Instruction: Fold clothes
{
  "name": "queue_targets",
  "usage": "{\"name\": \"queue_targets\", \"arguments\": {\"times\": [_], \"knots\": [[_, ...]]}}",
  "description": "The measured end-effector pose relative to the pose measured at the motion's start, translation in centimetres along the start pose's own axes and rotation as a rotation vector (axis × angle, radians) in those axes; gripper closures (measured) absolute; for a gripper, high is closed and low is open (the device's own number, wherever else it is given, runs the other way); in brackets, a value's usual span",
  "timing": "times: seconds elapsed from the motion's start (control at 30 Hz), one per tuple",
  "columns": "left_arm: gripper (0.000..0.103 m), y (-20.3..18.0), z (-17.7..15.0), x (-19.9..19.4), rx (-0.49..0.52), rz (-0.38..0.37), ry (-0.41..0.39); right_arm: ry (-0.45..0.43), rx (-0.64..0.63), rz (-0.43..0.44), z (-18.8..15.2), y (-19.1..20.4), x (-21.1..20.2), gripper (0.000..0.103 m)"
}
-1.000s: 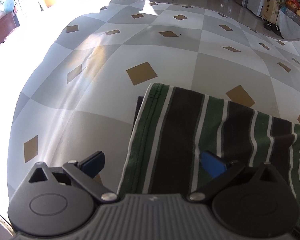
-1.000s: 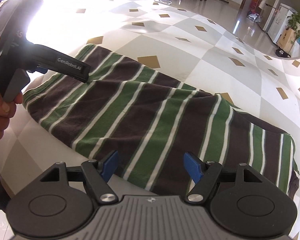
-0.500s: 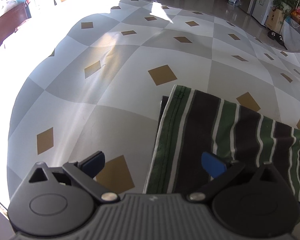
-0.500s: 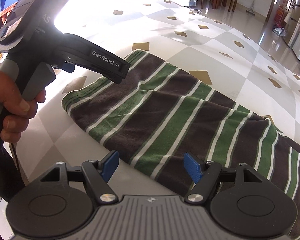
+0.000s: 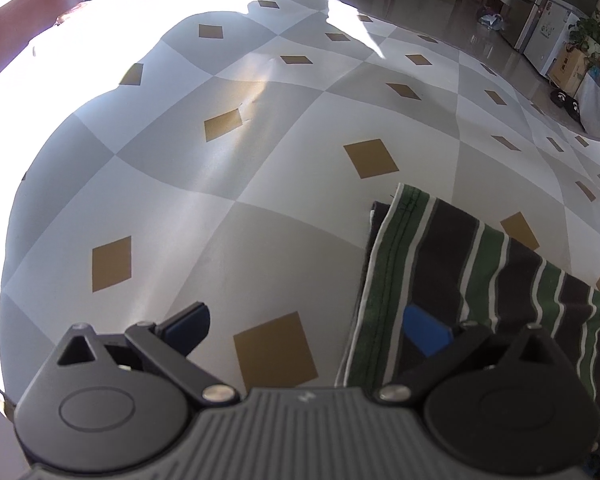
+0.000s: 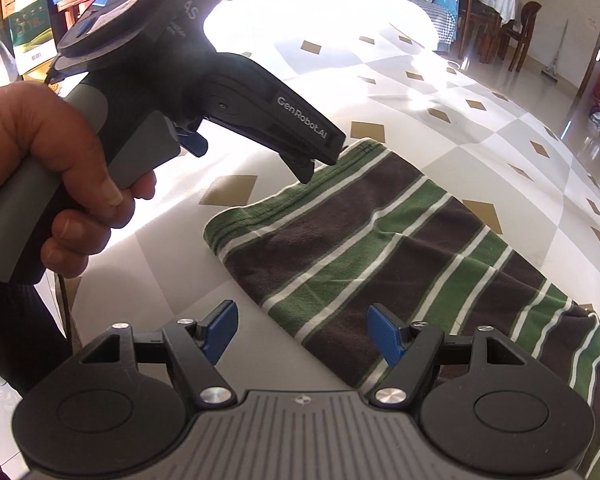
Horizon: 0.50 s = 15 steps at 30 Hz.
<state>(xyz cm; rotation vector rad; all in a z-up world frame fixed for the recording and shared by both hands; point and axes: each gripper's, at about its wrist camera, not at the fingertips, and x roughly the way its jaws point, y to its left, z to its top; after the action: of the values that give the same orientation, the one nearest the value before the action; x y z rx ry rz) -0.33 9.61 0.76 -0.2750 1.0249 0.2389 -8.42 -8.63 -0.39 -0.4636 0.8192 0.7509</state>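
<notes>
- Striped garment (image 6: 388,256), in brown, green and white bands, lay spread flat on a checked cloth (image 5: 228,184) with grey and white squares and small tan diamonds.
- Its hemmed green edge (image 5: 384,280) faced the left gripper, and a darker layer peeked out just beside that hem at the top corner.
- Left gripper (image 5: 306,326) hung above the surface with its jaws spread wide and nothing between them; one blue pad (image 5: 426,334) showed over the garment's hem, the other pad (image 5: 188,326) over bare cloth.
- From the right wrist view, a hand (image 6: 56,176) wrapped the grey handle of the left gripper (image 6: 302,172), whose dark nose pointed down at the garment's far hem corner; whether it touched the fabric could not be told.
- Right gripper (image 6: 302,332) hovered at the garment's near edge, jaws apart and empty, one blue pad (image 6: 384,338) over the stripes and the other over bare cloth.
- Wooden chairs (image 6: 512,40) stood far behind on a glossy floor.
</notes>
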Motion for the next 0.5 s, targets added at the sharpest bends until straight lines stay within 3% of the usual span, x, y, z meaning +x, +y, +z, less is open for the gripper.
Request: {"name": "queue_targets", "arguments": {"times": [0.2, 0.5], "knots": [[0.000, 0.6, 0.2, -0.1, -0.014, -0.022, 0.012, -0.016, -0.110, 0.002, 0.7, 2.3, 1.4, 0.033], [0.000, 1.2, 0.2, 0.1, -0.026, -0.031, 0.029, -0.017, -0.138, -0.003, 1.3, 3.3, 3.7, 0.040]]}}
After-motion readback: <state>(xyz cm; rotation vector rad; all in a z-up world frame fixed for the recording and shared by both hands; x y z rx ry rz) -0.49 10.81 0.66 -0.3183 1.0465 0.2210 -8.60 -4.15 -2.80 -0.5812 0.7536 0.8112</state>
